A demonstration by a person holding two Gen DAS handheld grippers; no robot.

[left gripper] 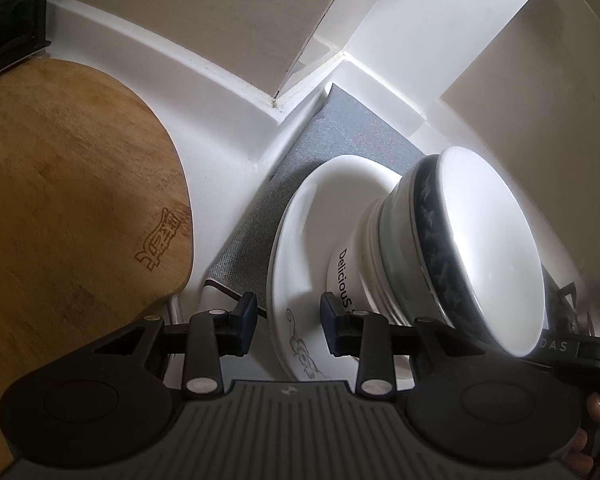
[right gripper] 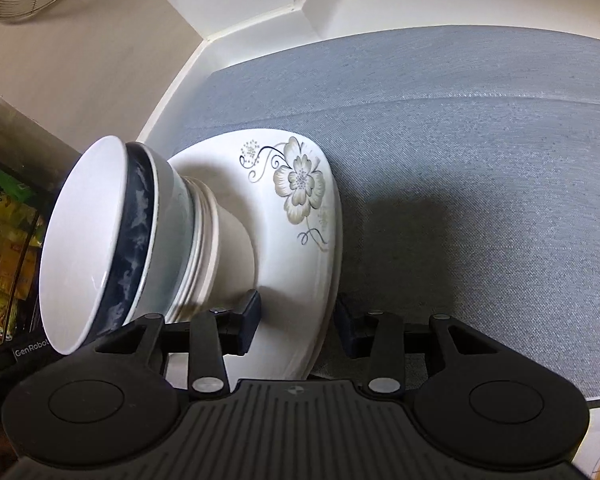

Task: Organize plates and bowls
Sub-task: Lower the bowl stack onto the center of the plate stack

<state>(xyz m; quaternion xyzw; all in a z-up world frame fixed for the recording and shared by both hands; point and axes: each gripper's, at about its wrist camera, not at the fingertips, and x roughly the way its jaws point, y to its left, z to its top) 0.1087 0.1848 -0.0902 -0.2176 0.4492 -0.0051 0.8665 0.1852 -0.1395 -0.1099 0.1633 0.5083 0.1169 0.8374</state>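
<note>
Left wrist view, left to right: wooden cutting board (left gripper: 72,208) at frame left, grey mat (left gripper: 340,140) centre, floral plate (left gripper: 300,240) on the mat carrying the stacked bowls (left gripper: 460,256) at right. The left claw (left gripper: 289,327) is spread, straddling the plate rim without pinching it. The right claw (right gripper: 298,325) likewise brackets the opposite rim, parted.

Risk, as judged: the bowl stack stands tall; uneven lifting could tip it off the plate.

Only the right wrist view shows the flower motif fully; only the left shows "Delicious" lettering.
</note>
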